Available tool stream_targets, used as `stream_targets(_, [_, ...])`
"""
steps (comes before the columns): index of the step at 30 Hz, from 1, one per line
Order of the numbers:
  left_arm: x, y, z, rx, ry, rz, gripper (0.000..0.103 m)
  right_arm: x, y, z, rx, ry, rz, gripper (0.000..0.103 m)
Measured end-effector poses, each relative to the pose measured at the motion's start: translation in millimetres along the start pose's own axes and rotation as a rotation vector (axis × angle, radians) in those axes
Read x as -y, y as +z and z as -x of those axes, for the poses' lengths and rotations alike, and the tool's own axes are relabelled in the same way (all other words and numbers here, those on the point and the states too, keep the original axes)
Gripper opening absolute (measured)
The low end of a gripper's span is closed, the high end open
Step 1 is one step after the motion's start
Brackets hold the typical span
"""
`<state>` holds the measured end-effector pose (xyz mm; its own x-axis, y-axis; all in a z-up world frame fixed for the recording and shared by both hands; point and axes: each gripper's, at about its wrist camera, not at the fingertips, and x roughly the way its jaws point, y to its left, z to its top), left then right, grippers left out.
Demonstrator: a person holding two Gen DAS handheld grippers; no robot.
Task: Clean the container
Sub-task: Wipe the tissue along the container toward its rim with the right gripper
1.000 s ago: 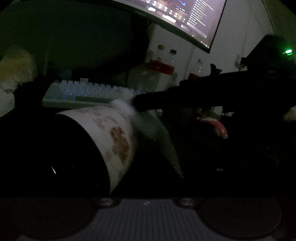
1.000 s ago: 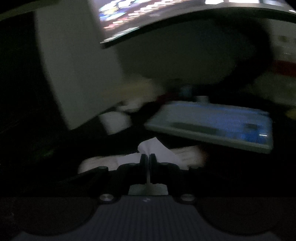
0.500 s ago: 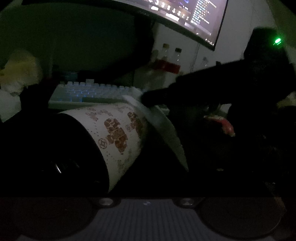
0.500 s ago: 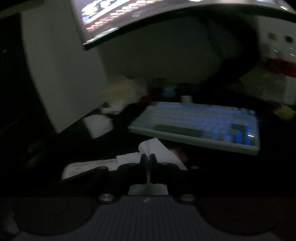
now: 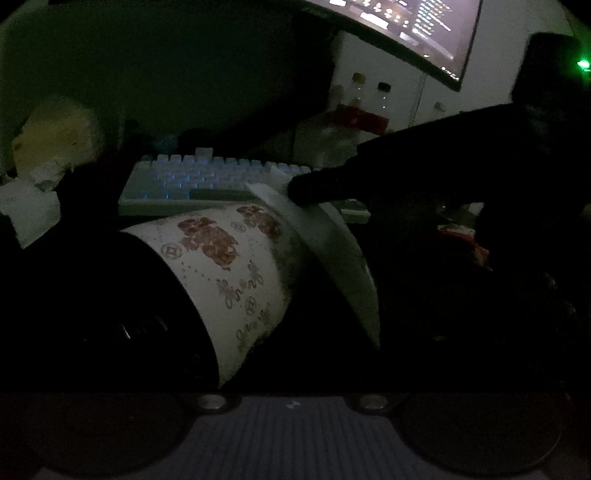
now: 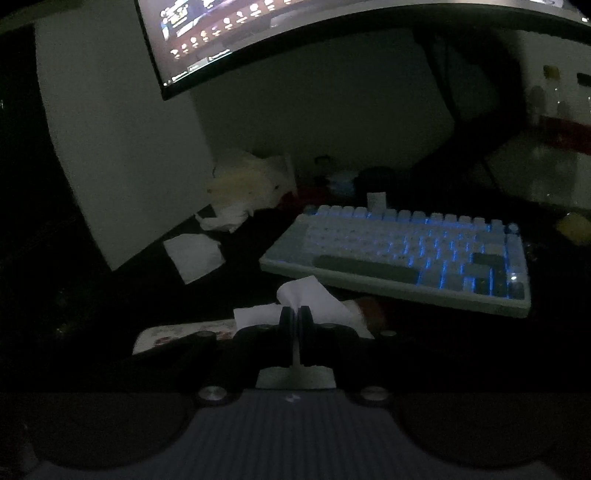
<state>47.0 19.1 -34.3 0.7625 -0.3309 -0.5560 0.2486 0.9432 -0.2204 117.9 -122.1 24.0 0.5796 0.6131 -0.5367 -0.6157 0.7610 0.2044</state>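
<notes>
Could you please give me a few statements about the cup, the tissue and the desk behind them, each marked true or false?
1. The right tongs are shut on a white tissue. True.
2. The patterned cup stands upright on the desk. False: it lies tilted on its side, close in front of the left wrist camera.
3. The keyboard glows blue between its keys. True.
4. The monitor is switched off. False: its screen is lit.
5. The tissue touches the cup's rim in the left wrist view. True.
</notes>
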Motion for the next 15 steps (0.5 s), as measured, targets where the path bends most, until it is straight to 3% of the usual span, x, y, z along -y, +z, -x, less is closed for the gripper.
stream_targets(3, [-7,4,-2,-0.004,-0.006,0.021,0.103,-19,-4,-2,-0.002,0.099,0.051,0.004])
stream_targets(6, [-14,6,-3,0.0,-0.012,0.035,0.103,-30,-7,-4,0.012,0.136,0.115,0.004])
stream_targets(9, [-21,7,-4,0.007,-0.022,0.053,0.103,-16,-6,-5,0.015,0.093,0.085,0.004])
stream_targets(12, [-26,7,-4,0.017,-0.021,0.071,0.103,3,-5,-7,0.03,-0.043,0.048,0.004])
stream_targets(15, [-29,7,-5,0.024,-0.022,0.082,0.103,11,-4,-11,0.04,-0.052,-0.012,0.005])
